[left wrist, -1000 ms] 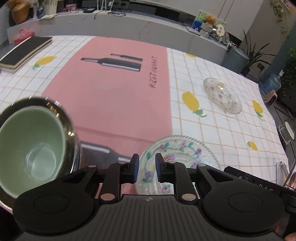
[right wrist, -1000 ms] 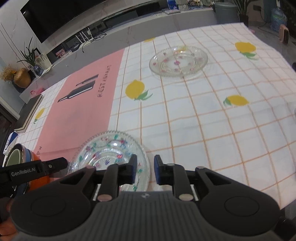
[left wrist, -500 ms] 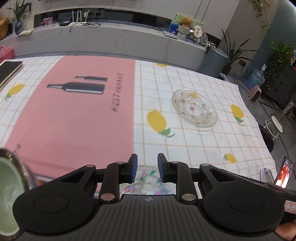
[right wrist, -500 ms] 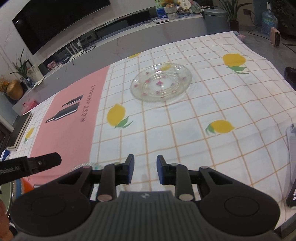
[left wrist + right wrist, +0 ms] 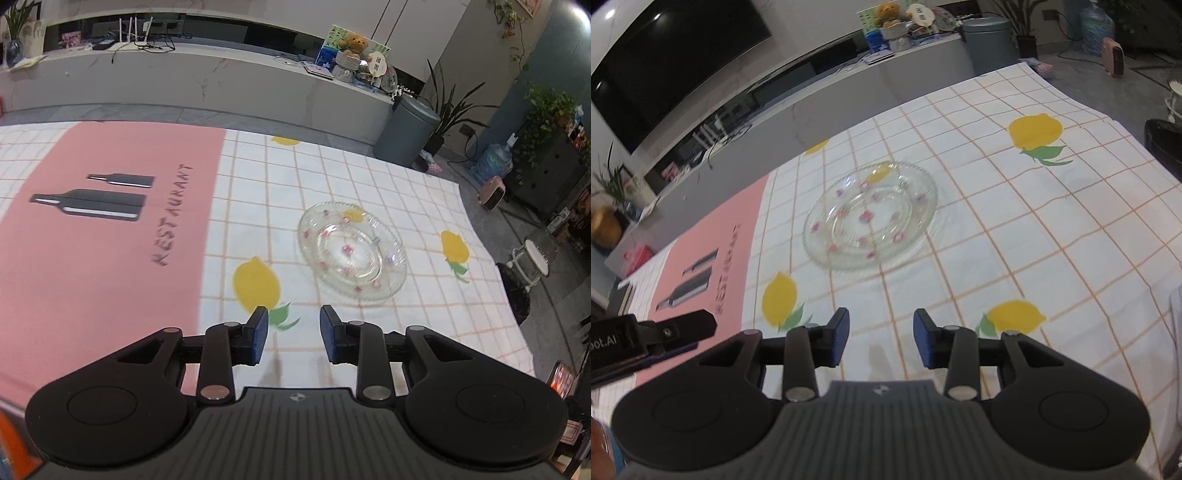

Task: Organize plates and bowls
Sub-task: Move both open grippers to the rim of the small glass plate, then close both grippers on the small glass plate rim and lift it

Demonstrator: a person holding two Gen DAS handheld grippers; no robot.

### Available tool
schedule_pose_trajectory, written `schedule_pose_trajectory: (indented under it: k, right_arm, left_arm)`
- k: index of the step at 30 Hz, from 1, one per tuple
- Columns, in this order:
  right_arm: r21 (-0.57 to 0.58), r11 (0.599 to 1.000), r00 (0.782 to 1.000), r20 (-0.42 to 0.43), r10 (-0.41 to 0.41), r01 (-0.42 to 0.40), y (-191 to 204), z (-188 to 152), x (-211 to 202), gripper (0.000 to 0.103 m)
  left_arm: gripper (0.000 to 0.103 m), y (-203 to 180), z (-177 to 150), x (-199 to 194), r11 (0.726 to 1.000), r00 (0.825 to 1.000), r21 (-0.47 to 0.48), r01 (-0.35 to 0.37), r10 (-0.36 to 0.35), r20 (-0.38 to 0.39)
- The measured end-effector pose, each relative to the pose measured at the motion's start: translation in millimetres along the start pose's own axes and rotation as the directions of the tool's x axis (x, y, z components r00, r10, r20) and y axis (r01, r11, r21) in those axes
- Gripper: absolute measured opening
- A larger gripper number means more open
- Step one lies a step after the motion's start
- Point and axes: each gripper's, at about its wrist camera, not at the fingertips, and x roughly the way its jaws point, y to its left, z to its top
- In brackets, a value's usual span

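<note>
One clear glass plate [image 5: 352, 254] [image 5: 870, 219], round, ribbed and scalloped at the rim with small pink flowers, lies flat on the lemon-print checked cloth [image 5: 369, 173] covering the counter. Left claw [image 5: 293, 334] and right claw [image 5: 881, 338] hover short of it, blue-padded jaws just opening, partly apart and empty

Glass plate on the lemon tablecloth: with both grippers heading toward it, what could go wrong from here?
The glass plate lies flat on the tablecloth, so its thin rim may be hard to get a pad under; a push could slide it or bunch the cloth. The left gripper and right gripper, both open and empty, face the same plate and might collide. Clear glass could slip between the pads.
</note>
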Motion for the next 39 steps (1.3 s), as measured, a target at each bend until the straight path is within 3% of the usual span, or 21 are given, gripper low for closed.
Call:
schedule_pose_trajectory:
  k: [4, 17, 25, 33, 35, 39]
  right_arm:
    - [0.056, 0.998, 1.0, 0.023, -0.001, -0.001, -7.4, 13.5, 12.9, 0.043]
    - [0.155, 0.987, 0.999, 0.036, -0.041, 0.035, -44.3, 51.7, 60.3, 0.043]
    - [0.172, 0.985, 0.998, 0.058, -0.014, 0.003, -47.9, 66.1, 73.8, 0.042]
    - [0.166, 0.986, 0.998, 0.057, 0.019, -0.028, -41.5, 75.5, 88.9, 0.031]
    - [0.167, 0.986, 0.998, 0.06, 0.019, -0.028, -40.7, 76.2, 90.2, 0.029]
    - [0.187, 0.982, 0.999, 0.051, 0.019, -0.028, -44.2, 76.9, 92.3, 0.018]
  left_arm:
    - [0.047, -1.5, 8.5, 22.2, 0.999, 1.0, -0.033, 0.021, -0.022, -0.002]
    - [0.052, 10.4, 41.6, 92.4, 0.993, 0.999, -0.114, 0.009, -0.014, -0.037]
    - [0.054, 13.3, 50.8, 121.5, 0.99, 0.998, -0.141, 0.016, -0.024, -0.056]
    - [0.054, 13.5, 56.5, 133.7, 0.992, 0.999, -0.126, 0.03, -0.035, -0.041]
    - [0.048, 12.0, 58.2, 135.9, 0.992, 0.999, -0.123, 0.027, -0.032, -0.039]
    - [0.022, 9.6, 59.2, 140.3, 0.992, 0.998, -0.118, 0.034, -0.04, -0.051]
